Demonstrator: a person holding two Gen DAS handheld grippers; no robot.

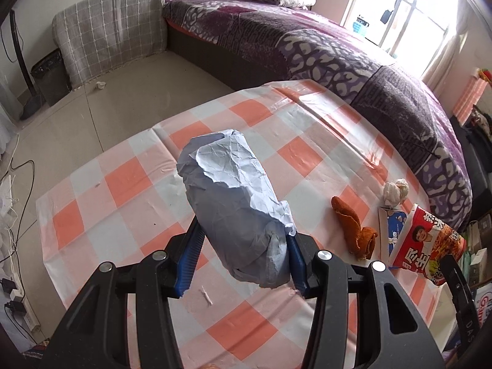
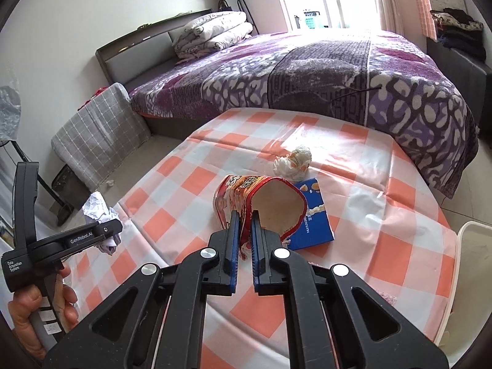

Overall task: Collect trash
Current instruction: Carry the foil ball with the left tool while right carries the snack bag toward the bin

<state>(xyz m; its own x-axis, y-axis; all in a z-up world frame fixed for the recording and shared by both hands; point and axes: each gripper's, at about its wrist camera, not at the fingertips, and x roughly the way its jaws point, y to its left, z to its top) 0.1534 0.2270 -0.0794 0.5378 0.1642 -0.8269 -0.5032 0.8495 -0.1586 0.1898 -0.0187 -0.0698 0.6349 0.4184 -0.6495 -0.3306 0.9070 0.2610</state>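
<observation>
My left gripper [image 1: 243, 236] is shut on a large crumpled white paper ball [image 1: 233, 196] and holds it above the checked tablecloth [image 1: 129, 184]. It also shows at the left of the right wrist view [image 2: 104, 230], still holding the paper [image 2: 98, 207]. My right gripper [image 2: 244, 224] is shut on the rim of a red instant-noodle cup [image 2: 258, 203], lifted over the table; the cup also shows in the left wrist view [image 1: 427, 243]. On the table lie an orange peel [image 1: 356, 230], a crumpled tissue wad [image 2: 293, 161] and a blue carton [image 2: 310, 218].
A white bin rim [image 2: 461, 264] stands at the table's right edge. A purple bed [image 2: 307, 70] lies behind the table. A grey checked cushion [image 1: 113, 27] and a dark waste basket [image 1: 50, 77] stand on the floor at left, with cables [image 1: 15, 178].
</observation>
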